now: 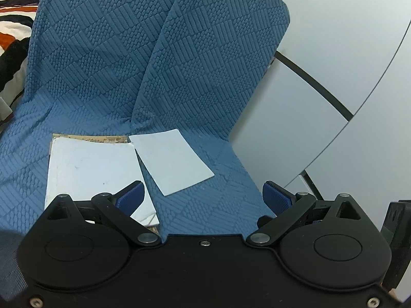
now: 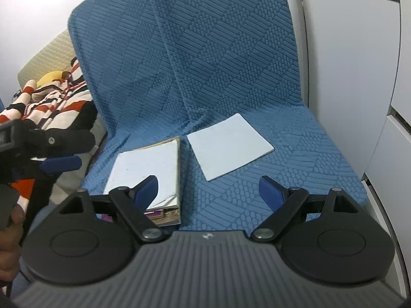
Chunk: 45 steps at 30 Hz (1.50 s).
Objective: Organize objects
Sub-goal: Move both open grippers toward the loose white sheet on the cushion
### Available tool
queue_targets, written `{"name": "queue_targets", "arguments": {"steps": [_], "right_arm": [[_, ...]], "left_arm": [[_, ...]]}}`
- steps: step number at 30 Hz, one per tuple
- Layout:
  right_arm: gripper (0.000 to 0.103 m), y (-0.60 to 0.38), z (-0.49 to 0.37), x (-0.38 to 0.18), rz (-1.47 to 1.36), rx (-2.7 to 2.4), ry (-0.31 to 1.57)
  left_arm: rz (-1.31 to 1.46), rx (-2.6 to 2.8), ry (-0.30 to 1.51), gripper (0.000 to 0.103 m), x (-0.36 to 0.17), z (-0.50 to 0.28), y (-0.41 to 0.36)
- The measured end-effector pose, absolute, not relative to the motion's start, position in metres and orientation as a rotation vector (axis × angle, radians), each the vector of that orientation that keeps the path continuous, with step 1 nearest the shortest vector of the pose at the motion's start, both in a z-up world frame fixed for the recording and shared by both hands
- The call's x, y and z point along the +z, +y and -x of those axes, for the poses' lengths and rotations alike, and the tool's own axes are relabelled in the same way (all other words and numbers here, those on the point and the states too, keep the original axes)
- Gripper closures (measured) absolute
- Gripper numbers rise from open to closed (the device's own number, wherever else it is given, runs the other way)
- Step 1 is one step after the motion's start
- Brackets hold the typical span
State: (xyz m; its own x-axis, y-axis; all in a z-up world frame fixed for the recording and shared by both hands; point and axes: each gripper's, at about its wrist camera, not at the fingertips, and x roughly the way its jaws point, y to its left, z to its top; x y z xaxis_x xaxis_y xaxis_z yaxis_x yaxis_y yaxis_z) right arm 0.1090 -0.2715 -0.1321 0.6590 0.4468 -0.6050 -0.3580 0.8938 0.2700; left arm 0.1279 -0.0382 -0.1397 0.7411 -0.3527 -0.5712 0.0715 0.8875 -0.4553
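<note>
A thick white book with a worn brown edge [image 1: 87,169] [image 2: 149,169] lies on the blue-covered seat [image 1: 205,205] [image 2: 295,154]. Just right of it lies a thin white booklet [image 1: 172,161] [image 2: 228,146], turned at an angle, its corner touching the book in the left wrist view. My left gripper [image 1: 203,195] hovers open above the seat, its left pad over the book's near corner. My right gripper [image 2: 208,190] is open too, nothing between its fingers, its left pad over the book's near end. The left gripper [image 2: 59,165] also shows at the left of the right wrist view.
The blue textured cover runs up the chair back [image 1: 154,51] [image 2: 205,51]. A striped orange, black and white blanket [image 1: 12,12] [image 2: 59,102] lies to the left. White cabinet panels [image 1: 334,51] [image 2: 346,51] stand to the right. A hand [image 2: 10,256] holds the left gripper.
</note>
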Motion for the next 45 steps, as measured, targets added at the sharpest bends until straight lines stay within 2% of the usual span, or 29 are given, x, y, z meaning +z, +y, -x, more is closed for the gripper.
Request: {"name": "queue_targets", "arguments": {"steps": [10, 20, 36, 42, 45], "right_arm": [[0.016, -0.280, -0.137, -0.166, -0.132, 0.392, 0.753], [0.016, -0.270, -0.173, -0.175, -0.054, 0.391, 0.686], [0.016, -0.276, -0.273, -0.221, -0.110, 0.404, 0.817], [0.016, -0.268, -0.306, -0.229, -0.161, 0.424, 0.881], [0.016, -0.258, -0.320, -0.235, -0.152, 0.439, 0.913]], "left_arm": [[0.428, -0.244, 0.741, 0.005, -0.176, -0.170, -0.047], [0.420, -0.174, 0.791, 0.005, -0.205, -0.220, -0.048], [0.482, -0.151, 0.880, 0.005, -0.245, -0.288, -0.048], [0.517, -0.161, 0.921, 0.010, -0.257, -0.311, -0.045], [0.526, -0.166, 0.945, 0.016, -0.263, -0.320, -0.045]]}}
